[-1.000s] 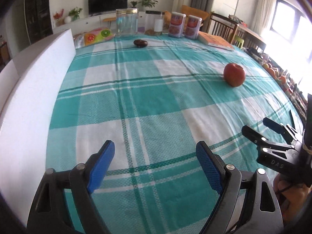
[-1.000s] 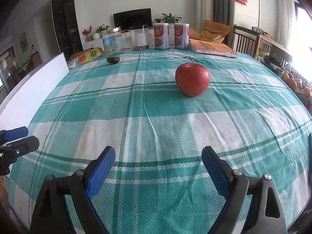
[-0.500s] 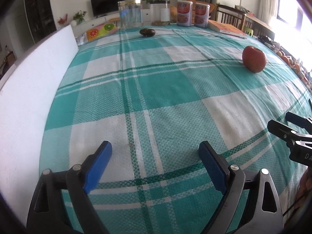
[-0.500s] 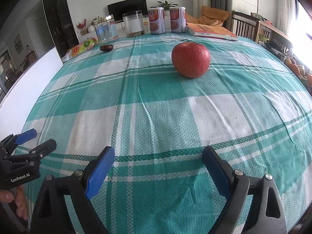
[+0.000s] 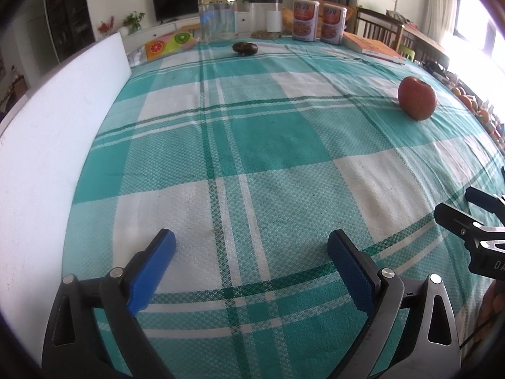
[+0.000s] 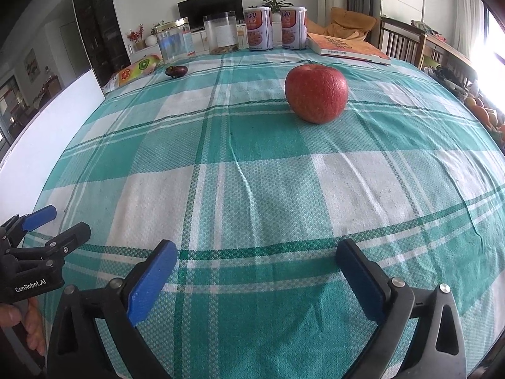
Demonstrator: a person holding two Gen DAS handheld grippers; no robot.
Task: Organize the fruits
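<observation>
Left tool [image 5: 249, 255]: jaws opening, empty, ready to grasp.
Right tool [image 6: 257, 260]: jaws opening, empty, faces apple [image 6: 316, 93].
Desk [image 6: 268, 189]: dark fruit [image 6: 176, 70] far left.

Each tool is a black clamp-like frame with triangular cut-outs, silver screws at the pivots and blue ribbed pads [image 6: 151, 279]. The left tool [image 6: 52, 225] carries white "GenRobot.AI" lettering; the right tool [image 5: 457, 203] shows white letters "DA".

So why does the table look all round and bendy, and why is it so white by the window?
Left wrist view: the fisheye lens bows the teal checked tablecloth, and daylight washes the window out white. Right wrist view: same bulge, glare at the right edge, yet the round red apple stays sharp with a soft shadow.
</observation>
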